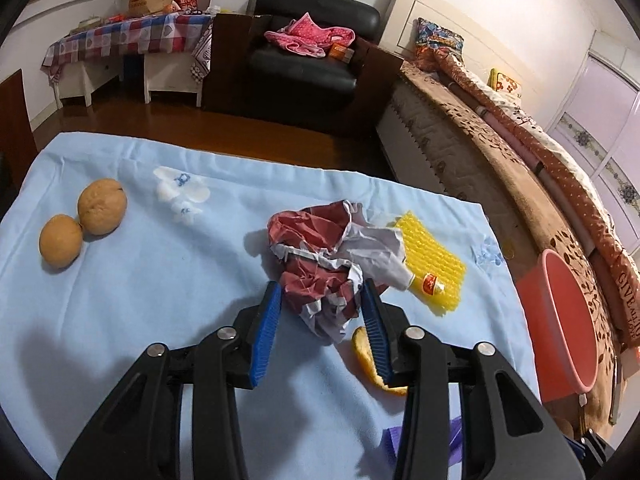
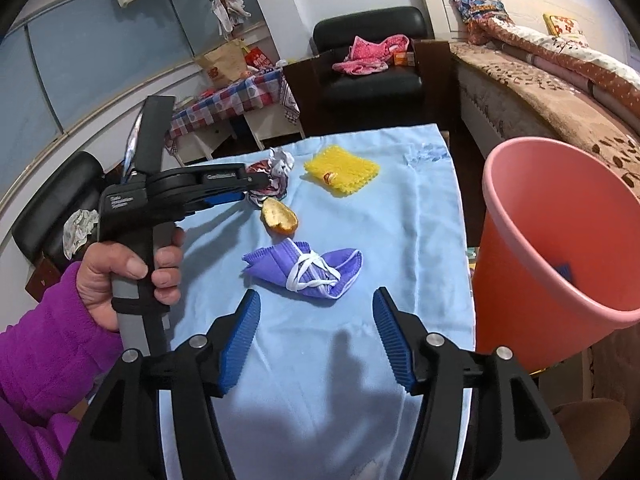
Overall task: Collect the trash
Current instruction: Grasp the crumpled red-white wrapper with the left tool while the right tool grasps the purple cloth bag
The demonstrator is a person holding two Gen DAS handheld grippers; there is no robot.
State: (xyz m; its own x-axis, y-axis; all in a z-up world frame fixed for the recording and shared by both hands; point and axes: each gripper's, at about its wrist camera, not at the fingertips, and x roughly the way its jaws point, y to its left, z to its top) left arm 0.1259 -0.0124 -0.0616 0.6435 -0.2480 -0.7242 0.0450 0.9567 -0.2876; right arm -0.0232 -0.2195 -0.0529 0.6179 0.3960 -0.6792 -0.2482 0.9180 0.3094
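While your right gripper [image 2: 316, 334] hung wide open and empty above the purple face mask [image 2: 306, 268], your left gripper [image 1: 324, 308] bracketed the crumpled red-and-white paper wad [image 1: 328, 264], seemingly touching.

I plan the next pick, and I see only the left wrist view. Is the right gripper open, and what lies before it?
Observer: The right gripper is open. A purple mask lies on the cloth just ahead of its fingers.
Operator: Is something already in the bucket?
Observer: Yes, a small blue piece shows inside the bucket. I cannot tell what it is.
Operator: A finger hides the peel from me. How does it lie?
Observer: The peel lies hollow side up, apart from the mask.
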